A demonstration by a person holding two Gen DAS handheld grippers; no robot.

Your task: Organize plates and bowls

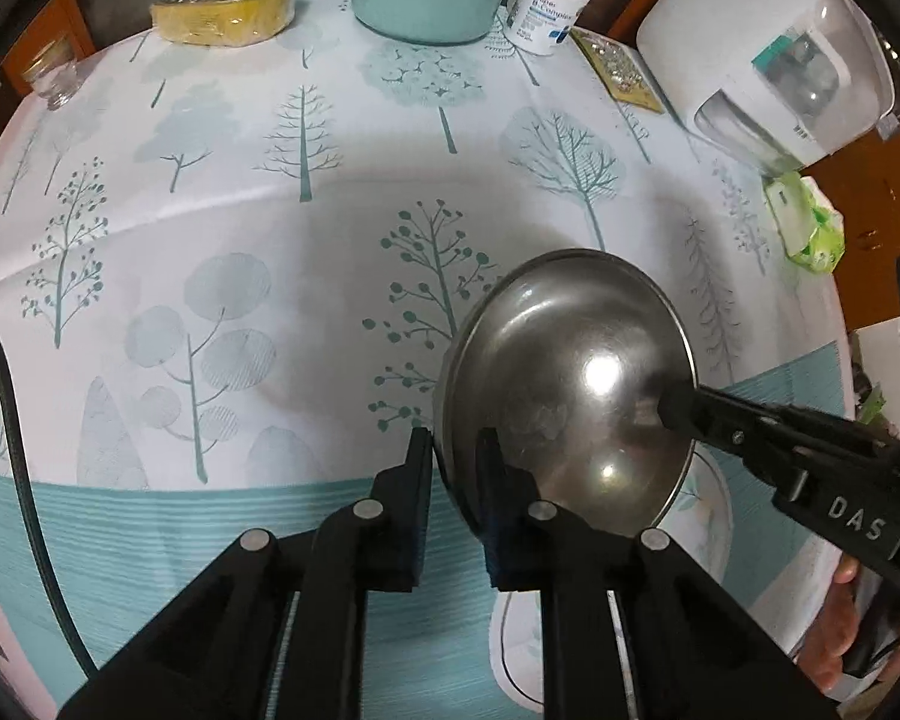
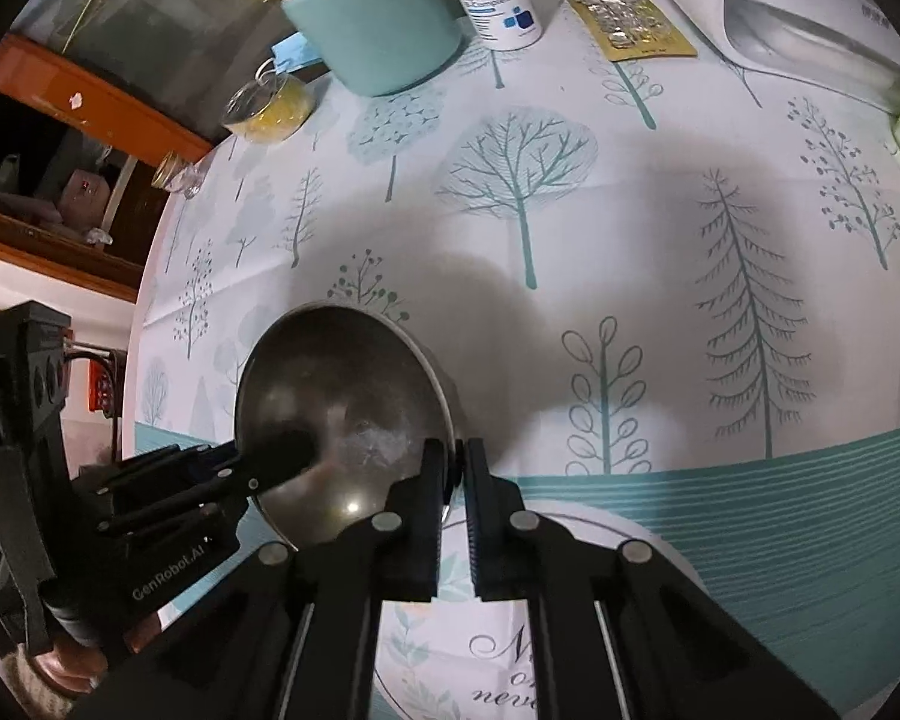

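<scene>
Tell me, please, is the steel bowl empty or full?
Empty: the steel bowl shows only its bare shiny inside with light glints.

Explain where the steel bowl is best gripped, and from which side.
Grip the thin rim from above, one finger inside, one outside. The steel bowl has smooth curved walls, and only its edge fits between pads. Both the left tongs and right tongs pinch opposite rim edges this way.

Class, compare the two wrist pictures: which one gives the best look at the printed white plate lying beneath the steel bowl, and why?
The right wrist view. There the white plate shows a broad stretch of rim, leaf print and cursive lettering between and under the right gripper. The left wrist view shows only slivers of the plate past the steel bowl, with no lettering.
</scene>
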